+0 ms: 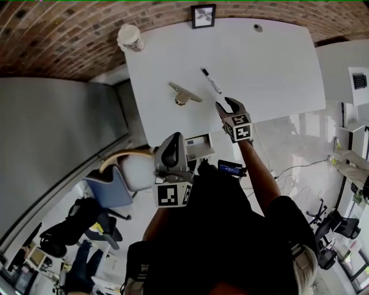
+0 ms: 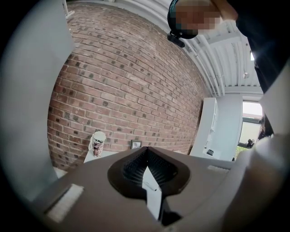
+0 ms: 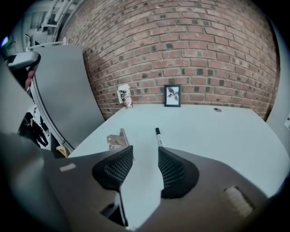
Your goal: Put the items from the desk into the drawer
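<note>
From the head view, the white desk (image 1: 271, 69) stands against a brick wall (image 1: 69, 34). On it lie a black marker pen (image 1: 211, 80) and, to its left, a tan metal clip (image 1: 184, 93), well apart from each other. A paper cup (image 1: 130, 37) sits at the far left corner and a small picture frame (image 1: 203, 16) leans at the wall. The right gripper (image 1: 226, 105) hovers over the desk's near edge, just short of the pen's near end. The left gripper (image 1: 171, 151) hangs lower, off the desk. Beside it is a white box-like shape (image 1: 199, 146) under the desk edge, possibly the open drawer, though it is too small to be sure.

The left gripper view looks up at the brick wall (image 2: 127, 81), so it misses the pen and clip altogether. Only the cup (image 2: 98, 143) and the frame (image 2: 135, 144) peek over the desk's far end. The left gripper (image 2: 147, 152) has its pads pressed together at the tips, with nothing pinched.

The right gripper view looks along the desk (image 3: 217, 136). The right gripper (image 3: 145, 156) is spread wide with only bare desk between the pads. The pen (image 3: 158, 136) lies just ahead of its right-hand pad, and the clip (image 3: 117, 140) lies just ahead of the left-hand one. The cup (image 3: 124, 96) and frame (image 3: 172, 95) stand at the wall behind.
</note>
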`<state>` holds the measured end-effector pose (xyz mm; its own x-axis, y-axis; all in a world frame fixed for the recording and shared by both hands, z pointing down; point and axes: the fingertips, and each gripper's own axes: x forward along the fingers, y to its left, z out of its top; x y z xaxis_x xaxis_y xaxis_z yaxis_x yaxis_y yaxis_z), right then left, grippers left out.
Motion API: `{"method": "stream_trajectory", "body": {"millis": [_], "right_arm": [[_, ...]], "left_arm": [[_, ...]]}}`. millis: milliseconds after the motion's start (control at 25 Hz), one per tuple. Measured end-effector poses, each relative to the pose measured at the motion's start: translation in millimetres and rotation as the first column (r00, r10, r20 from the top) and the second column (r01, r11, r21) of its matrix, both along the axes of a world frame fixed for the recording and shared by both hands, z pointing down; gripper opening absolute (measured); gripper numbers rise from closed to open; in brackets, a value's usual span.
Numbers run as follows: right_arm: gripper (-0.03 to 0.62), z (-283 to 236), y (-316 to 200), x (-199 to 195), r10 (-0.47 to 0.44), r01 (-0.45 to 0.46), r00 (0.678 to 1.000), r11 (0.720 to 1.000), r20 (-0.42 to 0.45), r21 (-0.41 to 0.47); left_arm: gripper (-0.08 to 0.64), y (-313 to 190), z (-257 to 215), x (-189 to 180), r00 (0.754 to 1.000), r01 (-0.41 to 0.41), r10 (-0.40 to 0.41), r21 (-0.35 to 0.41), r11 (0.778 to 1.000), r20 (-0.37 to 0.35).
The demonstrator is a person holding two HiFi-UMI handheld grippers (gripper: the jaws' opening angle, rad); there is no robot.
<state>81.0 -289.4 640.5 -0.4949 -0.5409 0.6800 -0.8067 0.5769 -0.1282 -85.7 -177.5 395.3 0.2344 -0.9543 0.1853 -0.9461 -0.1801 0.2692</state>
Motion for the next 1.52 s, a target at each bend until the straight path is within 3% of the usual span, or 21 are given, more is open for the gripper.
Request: {"method": "stream_trajectory", "body": {"millis": [880, 1080, 1520], "right_arm": [[0.170, 106.5, -53.2, 15.9, 0.035, -0.059, 0.989, 0.984, -0.142, -0.169], [0.169, 108.0, -52.9, 18.6, 0.025, -0.056, 0.983, 0.985, -0.182, -0.162], [0.074, 109.6, -51.9, 12.2, 0.015, -0.049, 0.979, 0.985, -0.202, -0.164]], "left_arm": [[0.020, -28.7, 23.5, -23.1, 0.999, 0.030, -0.031, -0.056, 0.998, -0.019], [0.020, -27.7, 24.3, -26.9, 0.999, 0.042, -0.043, -0.061, 0.997, -0.018], [0.020, -14.3, 22.8, -23.8, 0.999, 0.049, -0.050, -0.049, 0.998, -0.010]]}}
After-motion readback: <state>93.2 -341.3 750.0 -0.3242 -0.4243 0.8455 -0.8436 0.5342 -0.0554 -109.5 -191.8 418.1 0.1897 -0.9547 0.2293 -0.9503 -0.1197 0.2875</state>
